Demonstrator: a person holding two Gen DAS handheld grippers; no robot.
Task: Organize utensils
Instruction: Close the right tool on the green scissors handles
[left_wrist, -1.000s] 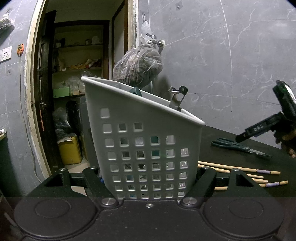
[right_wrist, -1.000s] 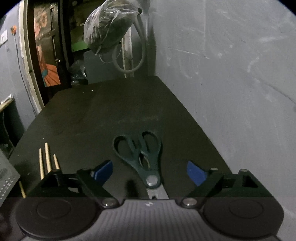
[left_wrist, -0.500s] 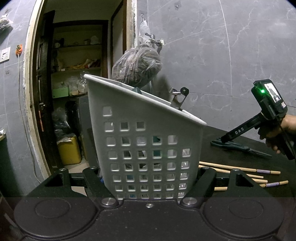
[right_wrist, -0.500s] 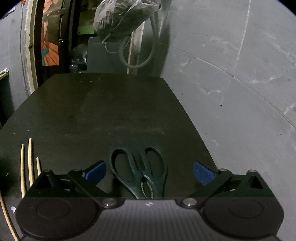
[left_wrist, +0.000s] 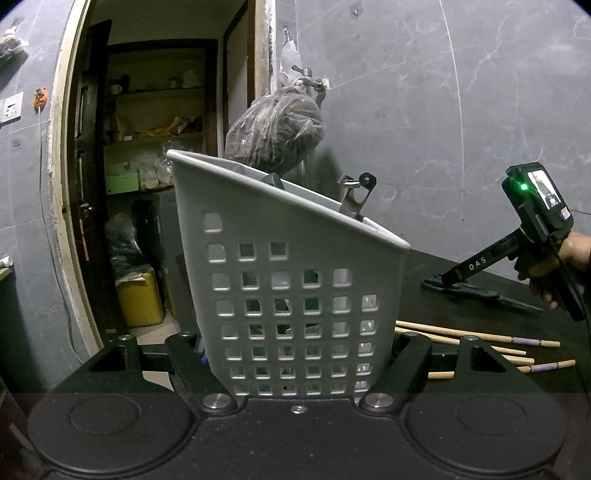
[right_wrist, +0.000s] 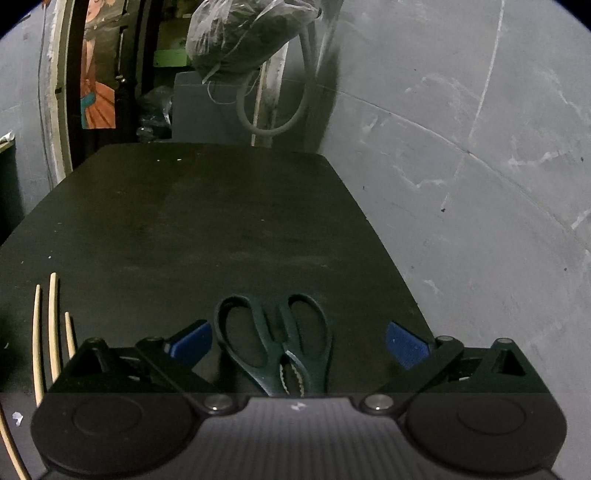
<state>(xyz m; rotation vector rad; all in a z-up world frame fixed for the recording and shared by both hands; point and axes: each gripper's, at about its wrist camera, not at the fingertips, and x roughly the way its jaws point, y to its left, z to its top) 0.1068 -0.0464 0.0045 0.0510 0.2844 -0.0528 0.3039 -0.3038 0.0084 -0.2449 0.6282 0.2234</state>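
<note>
The left gripper (left_wrist: 299, 354) clamps a white plastic caddy (left_wrist: 295, 280), its wall pierced by rows of square holes and its rim slanting. On the matte black bench (right_wrist: 207, 221) lie dark-handled scissors (right_wrist: 275, 343), long axis along the right gripper (right_wrist: 299, 341), loops pointing away, between its blue pads, which stand wide apart, untouching. Slim wooden chopsticks (left_wrist: 480, 343) lie beside.

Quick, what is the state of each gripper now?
Left gripper: shut on the white basket.
Right gripper: open, scissors between the pads, not gripped.
</note>
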